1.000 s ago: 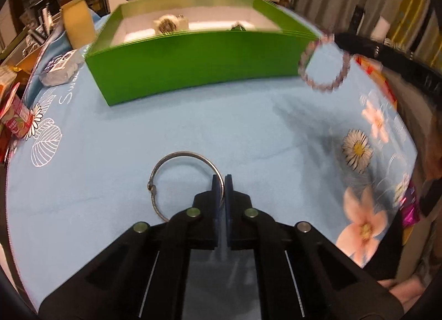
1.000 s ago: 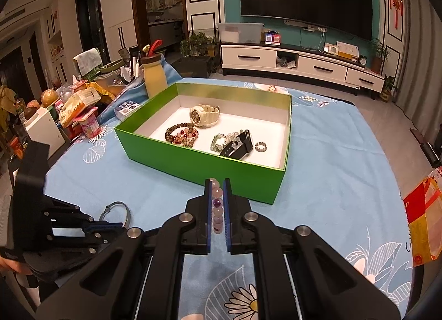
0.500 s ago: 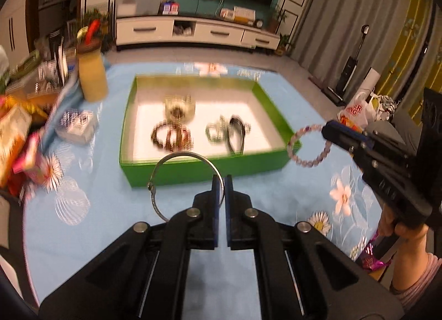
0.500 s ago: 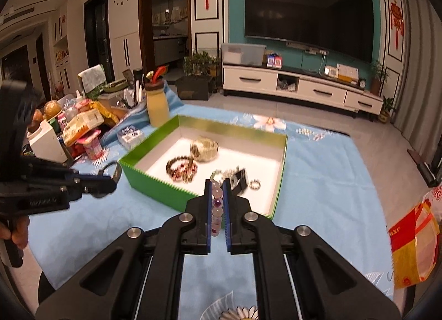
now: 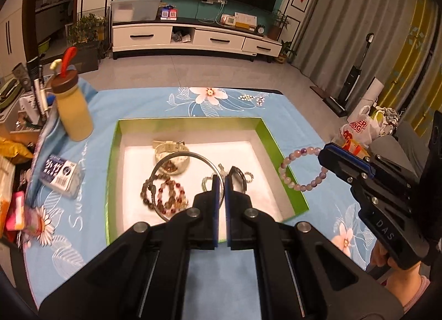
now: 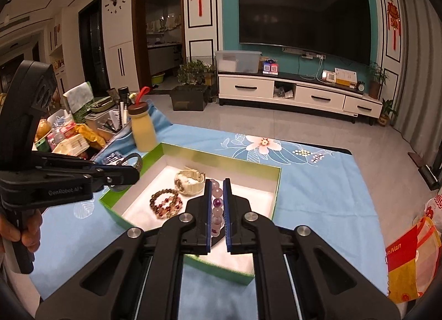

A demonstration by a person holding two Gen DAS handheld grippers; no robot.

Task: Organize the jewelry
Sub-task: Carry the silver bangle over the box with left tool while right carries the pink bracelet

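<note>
- Left gripper (image 5: 220, 181): fingers narrow, pinching the bangle (image 5: 182, 181) by its rim; the ring hangs above the box (image 5: 272, 140), over the beads and watch (image 5: 171, 155) already inside.
- Box: lower each piece onto bare white lining, so that nothing tangles.
- Right gripper (image 6: 215, 204): fingers clamped on the bracelet (image 6: 216, 210), held above the box's right wall; move it inward before release, or it may drop on the cloth (image 6: 317, 195).

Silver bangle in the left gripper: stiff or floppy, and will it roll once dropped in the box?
Likely rigid: the silver bangle keeps its round shape though the left gripper pinches only one edge. Probably light, being thin wire. It might roll briefly on the green box's flat floor.
</note>
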